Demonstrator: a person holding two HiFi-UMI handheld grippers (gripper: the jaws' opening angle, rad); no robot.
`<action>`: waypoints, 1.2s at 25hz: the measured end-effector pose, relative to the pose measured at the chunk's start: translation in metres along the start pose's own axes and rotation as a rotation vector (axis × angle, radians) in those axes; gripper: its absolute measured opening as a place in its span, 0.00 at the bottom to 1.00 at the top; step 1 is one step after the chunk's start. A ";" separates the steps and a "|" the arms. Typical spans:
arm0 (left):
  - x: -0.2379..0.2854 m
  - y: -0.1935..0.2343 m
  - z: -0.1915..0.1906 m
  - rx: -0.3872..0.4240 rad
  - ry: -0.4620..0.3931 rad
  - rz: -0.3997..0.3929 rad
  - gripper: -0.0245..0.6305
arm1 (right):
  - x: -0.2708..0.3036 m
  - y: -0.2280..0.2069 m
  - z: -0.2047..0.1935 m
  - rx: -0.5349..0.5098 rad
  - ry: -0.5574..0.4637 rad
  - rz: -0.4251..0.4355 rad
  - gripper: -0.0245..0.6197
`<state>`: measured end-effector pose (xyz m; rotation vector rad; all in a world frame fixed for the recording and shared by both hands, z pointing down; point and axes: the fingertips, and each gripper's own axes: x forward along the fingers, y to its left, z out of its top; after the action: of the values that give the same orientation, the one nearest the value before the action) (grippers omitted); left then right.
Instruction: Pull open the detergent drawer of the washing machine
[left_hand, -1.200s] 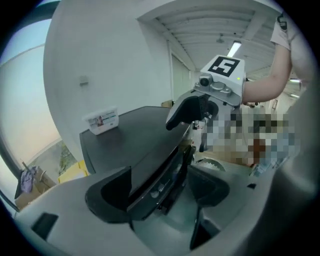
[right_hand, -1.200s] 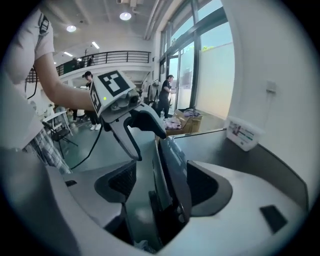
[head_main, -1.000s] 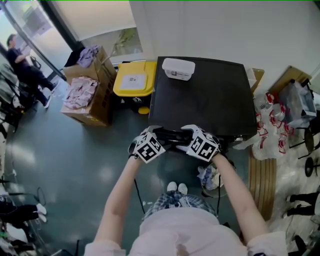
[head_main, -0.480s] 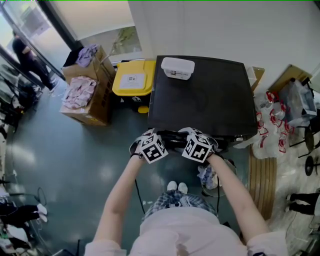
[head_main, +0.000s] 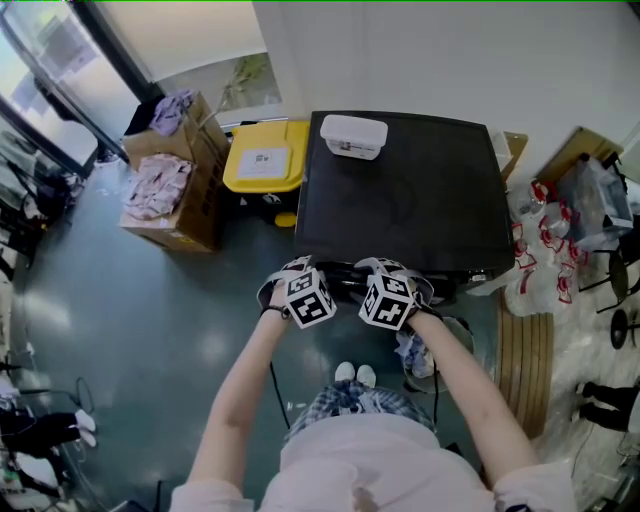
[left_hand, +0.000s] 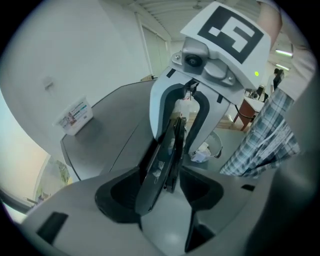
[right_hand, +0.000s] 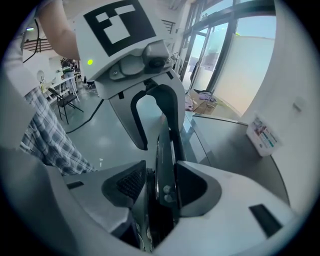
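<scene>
A dark washing machine (head_main: 410, 190) stands against the wall with a white box (head_main: 356, 136) on its top. Both grippers are at its front edge, side by side. My left gripper (head_main: 300, 270) has a thin dark panel (left_hand: 167, 155) of that edge between its jaws. They are closing, and a gap shows beside the right pad. My right gripper (head_main: 376, 270) is closing on the same panel (right_hand: 162, 170), with its pads against both faces. Each gripper view also shows the other gripper: the right gripper (left_hand: 182, 107) and the left gripper (right_hand: 155, 120). I cannot tell whether the panel is the drawer front.
A yellow bin (head_main: 265, 160) and open cardboard boxes (head_main: 170, 190) stand left of the machine. Plastic bags (head_main: 545, 250) and a wooden board (head_main: 525, 350) lie to its right. A small basket of scraps (head_main: 420, 352) sits by the person's shoes (head_main: 352, 374).
Both marker cubes have rolled and drawn closer together at the machine's front edge, the right one sinking a little. A person at the far left has walked out of view.
</scene>
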<state>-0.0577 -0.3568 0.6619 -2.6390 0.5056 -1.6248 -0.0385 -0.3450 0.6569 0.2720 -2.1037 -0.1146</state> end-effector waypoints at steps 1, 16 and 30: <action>0.001 -0.001 -0.001 0.020 0.012 0.008 0.43 | 0.000 0.000 0.001 0.006 0.000 -0.003 0.35; 0.006 0.003 -0.009 0.219 0.129 0.126 0.30 | 0.004 -0.008 0.001 -0.012 0.055 -0.093 0.21; 0.007 0.009 -0.009 0.272 0.149 0.196 0.17 | 0.009 -0.006 0.000 -0.088 0.104 -0.144 0.16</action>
<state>-0.0653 -0.3657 0.6712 -2.2149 0.4884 -1.6994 -0.0417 -0.3535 0.6633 0.3684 -1.9690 -0.2721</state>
